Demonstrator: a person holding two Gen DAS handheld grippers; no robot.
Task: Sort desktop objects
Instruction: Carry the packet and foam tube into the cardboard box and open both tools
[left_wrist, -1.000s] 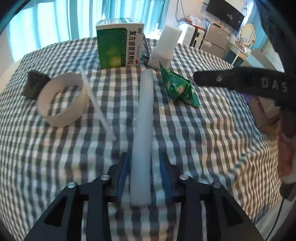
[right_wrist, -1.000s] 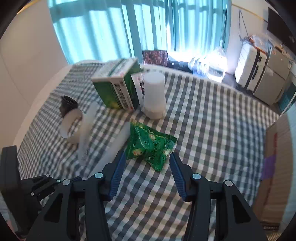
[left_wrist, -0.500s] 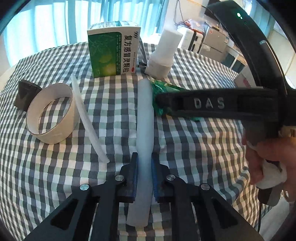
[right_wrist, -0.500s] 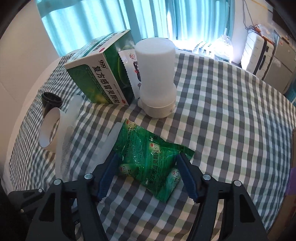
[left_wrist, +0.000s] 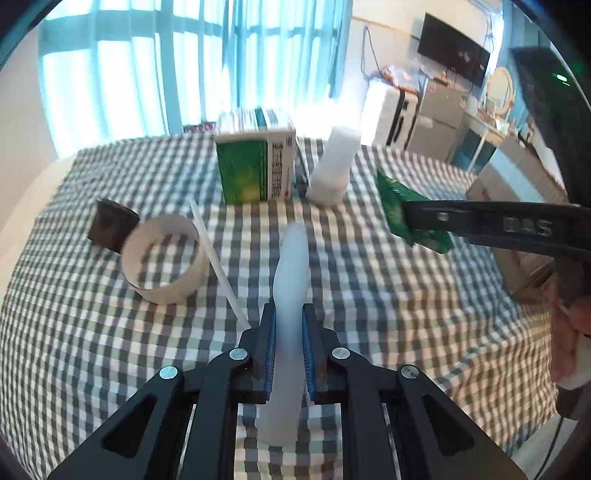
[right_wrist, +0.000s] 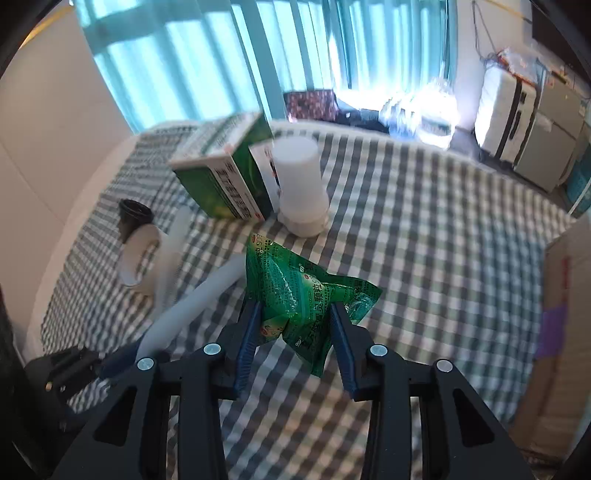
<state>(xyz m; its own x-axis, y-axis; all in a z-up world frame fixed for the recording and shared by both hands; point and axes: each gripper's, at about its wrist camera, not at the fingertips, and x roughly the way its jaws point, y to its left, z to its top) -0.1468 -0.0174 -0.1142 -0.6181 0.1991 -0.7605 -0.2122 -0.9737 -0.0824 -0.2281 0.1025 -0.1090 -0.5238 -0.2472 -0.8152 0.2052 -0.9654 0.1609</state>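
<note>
Your left gripper (left_wrist: 289, 325) is clamped on the white tube (left_wrist: 290, 280), which runs straight ahead from its pads. Your right gripper (right_wrist: 295, 314) pinches the green packet (right_wrist: 303, 291), lifted above the cloth (right_wrist: 424, 240). Ahead of both stand the box (left_wrist: 255, 166) and white bottle (left_wrist: 334, 168); the tape ring (left_wrist: 162, 258) lies forward-left of your left gripper.
</note>
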